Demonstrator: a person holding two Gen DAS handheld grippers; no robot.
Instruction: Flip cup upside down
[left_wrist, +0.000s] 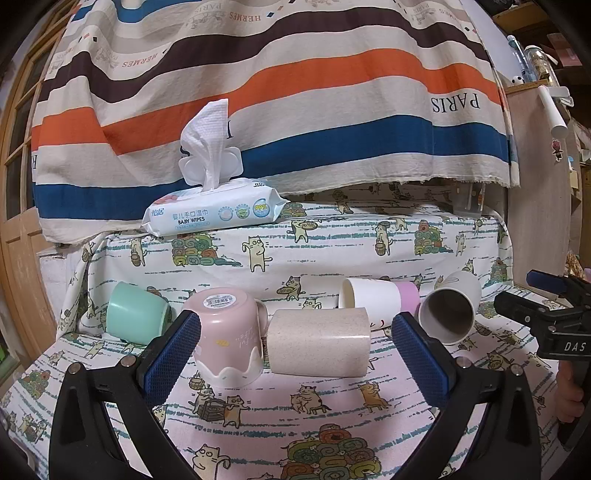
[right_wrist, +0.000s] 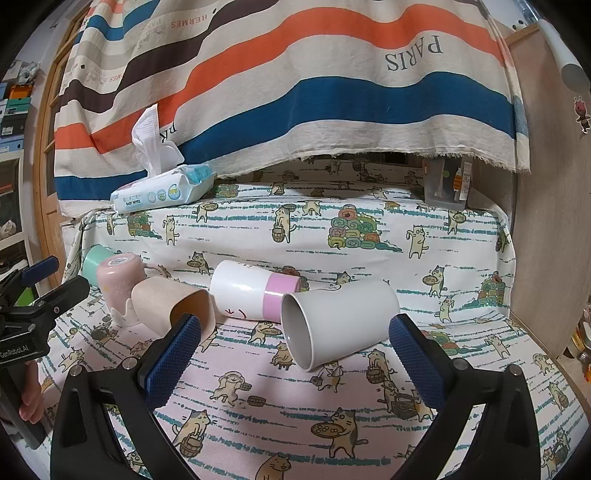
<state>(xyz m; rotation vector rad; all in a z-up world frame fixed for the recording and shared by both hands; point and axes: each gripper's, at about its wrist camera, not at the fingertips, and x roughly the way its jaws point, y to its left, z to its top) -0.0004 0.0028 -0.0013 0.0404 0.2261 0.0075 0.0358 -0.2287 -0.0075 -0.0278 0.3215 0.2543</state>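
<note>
Now your right tongs (right_wrist: 293, 345), gaping empty, face the white cup (right_wrist: 340, 321) lying sideways, mouth toward you; left tongs (left_wrist: 295, 349) gape empty too.

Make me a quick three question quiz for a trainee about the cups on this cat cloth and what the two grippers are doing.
1. True or false: the pink cup already stands upside down.
2. Which cup lies between the open fingers of the right gripper? A) mint cup B) white cup C) beige cup
3. Fill in: behind the cups, on the raised ledge, sits a pack of baby ____.

Key:
1. True; its base with the barcode label faces up.
2. B; the white cup lies on its side, mouth toward the camera. The beige cup lies before the left gripper, also open and empty.
3. Wipes.
</note>
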